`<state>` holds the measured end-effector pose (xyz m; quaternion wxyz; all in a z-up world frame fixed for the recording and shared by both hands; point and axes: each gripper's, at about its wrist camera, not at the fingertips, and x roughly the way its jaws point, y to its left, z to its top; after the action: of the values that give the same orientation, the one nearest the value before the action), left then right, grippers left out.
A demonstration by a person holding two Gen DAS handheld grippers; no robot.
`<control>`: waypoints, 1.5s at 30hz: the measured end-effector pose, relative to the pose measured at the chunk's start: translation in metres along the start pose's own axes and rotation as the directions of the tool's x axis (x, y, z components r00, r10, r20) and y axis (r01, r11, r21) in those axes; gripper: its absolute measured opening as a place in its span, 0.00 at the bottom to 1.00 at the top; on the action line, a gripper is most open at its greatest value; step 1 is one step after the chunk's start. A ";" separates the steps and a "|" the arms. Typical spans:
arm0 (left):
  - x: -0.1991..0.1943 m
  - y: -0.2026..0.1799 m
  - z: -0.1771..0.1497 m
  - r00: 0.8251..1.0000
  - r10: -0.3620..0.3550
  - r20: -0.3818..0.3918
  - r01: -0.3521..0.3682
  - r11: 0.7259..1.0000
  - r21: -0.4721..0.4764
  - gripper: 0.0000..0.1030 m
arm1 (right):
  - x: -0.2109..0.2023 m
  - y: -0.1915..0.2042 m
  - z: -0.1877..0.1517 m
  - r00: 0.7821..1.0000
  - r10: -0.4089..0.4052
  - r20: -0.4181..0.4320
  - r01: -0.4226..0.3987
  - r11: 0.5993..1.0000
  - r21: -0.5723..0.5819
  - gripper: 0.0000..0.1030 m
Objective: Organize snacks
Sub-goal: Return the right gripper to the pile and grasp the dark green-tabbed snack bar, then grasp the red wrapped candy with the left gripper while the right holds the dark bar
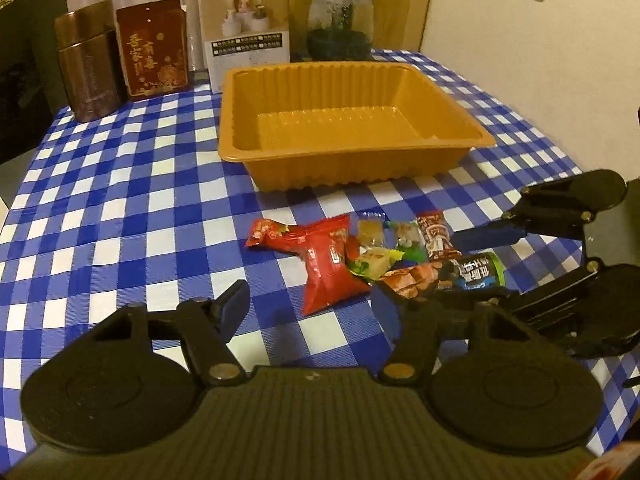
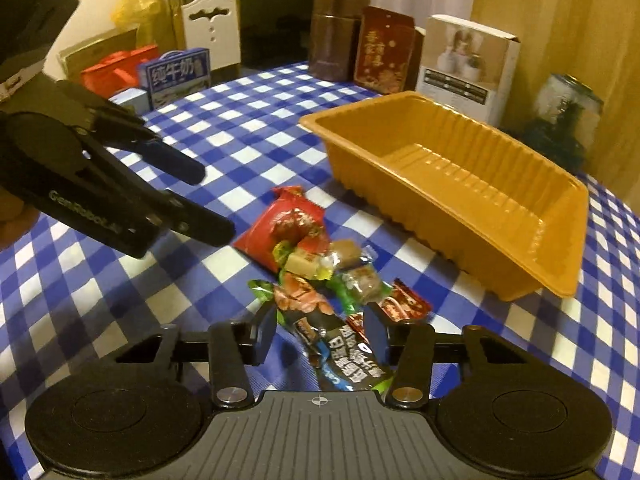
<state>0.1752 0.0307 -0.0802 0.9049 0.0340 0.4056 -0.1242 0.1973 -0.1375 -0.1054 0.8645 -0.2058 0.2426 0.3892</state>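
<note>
The snacks lie heaped at frame centre, just before the empty orange tray, ready for loading. The right gripper straddles a dark packet, jaws apart, seemingly not yet pinching; the left gripper hangs open over the red packet.

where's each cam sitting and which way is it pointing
Left wrist: on the left gripper, looking down across the checked table at the orange tray; the right gripper shows at right.
Right wrist: on the right gripper, over the dark snack packet; the left gripper shows at left.
Shared: tray, snack pile, tablecloth.
</note>
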 end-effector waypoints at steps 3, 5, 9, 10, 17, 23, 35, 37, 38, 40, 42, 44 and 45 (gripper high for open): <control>0.003 0.000 0.001 1.000 -0.006 -0.001 0.006 1.000 -0.005 0.60 | 0.007 0.003 0.001 1.000 0.000 -0.009 0.000 1.000 -0.019 0.46; 0.004 0.000 0.001 1.000 -0.006 -0.005 0.006 1.000 -0.006 0.60 | 0.012 0.004 0.000 1.000 -0.007 -0.021 0.007 1.000 -0.022 0.45; 0.006 0.004 0.000 1.000 -0.002 -0.015 0.001 1.000 -0.018 0.60 | 0.010 0.006 0.001 0.999 -0.027 -0.040 0.027 1.000 -0.010 0.39; 0.007 0.004 -0.001 1.000 0.000 -0.018 -0.001 1.000 -0.020 0.60 | 0.009 0.007 0.001 0.998 -0.031 -0.049 0.031 1.000 0.001 0.37; 0.007 0.010 -0.002 1.000 0.009 -0.026 -0.010 0.999 -0.036 0.60 | -0.009 0.011 -0.007 0.997 0.042 -0.060 -0.033 0.991 0.131 0.37; 0.008 0.011 -0.003 1.000 0.012 -0.026 -0.013 0.999 -0.043 0.60 | -0.006 0.013 -0.013 0.998 0.005 -0.058 -0.001 0.998 0.067 0.39; 0.010 0.012 -0.003 1.000 0.011 -0.029 -0.013 0.999 -0.050 0.60 | 0.007 0.018 -0.010 0.996 0.025 -0.085 -0.020 0.998 0.066 0.30; 0.010 0.012 -0.003 1.000 0.010 -0.029 -0.011 0.999 -0.051 0.60 | 0.004 0.017 -0.011 0.996 0.027 -0.090 -0.018 0.995 0.098 0.30; 0.010 0.012 -0.003 1.000 0.008 -0.029 -0.009 0.999 -0.050 0.60 | 0.001 0.018 -0.012 0.996 0.027 -0.090 -0.018 0.994 0.105 0.29; 0.010 0.012 -0.004 1.000 0.006 -0.027 -0.008 0.999 -0.049 0.60 | -0.004 0.019 -0.013 0.997 0.013 -0.081 -0.004 0.994 0.109 0.29; 0.011 0.012 -0.004 1.000 0.006 -0.023 -0.007 0.999 -0.050 0.60 | -0.011 0.018 -0.013 0.998 -0.001 -0.057 0.009 0.992 0.130 0.29; 0.012 0.011 -0.003 1.000 0.008 -0.020 -0.009 0.999 -0.053 0.60 | -0.018 0.014 -0.013 0.999 -0.036 -0.025 0.040 0.987 0.158 0.29; 0.012 0.011 -0.003 1.000 0.008 -0.018 -0.009 0.998 -0.056 0.60 | -0.021 0.012 -0.012 0.998 -0.057 -0.010 0.058 0.983 0.172 0.29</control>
<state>0.1838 0.0392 -0.0918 0.9024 0.0116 0.4169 -0.1085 0.1727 -0.1493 -0.1045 0.8892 -0.1381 0.2717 0.3411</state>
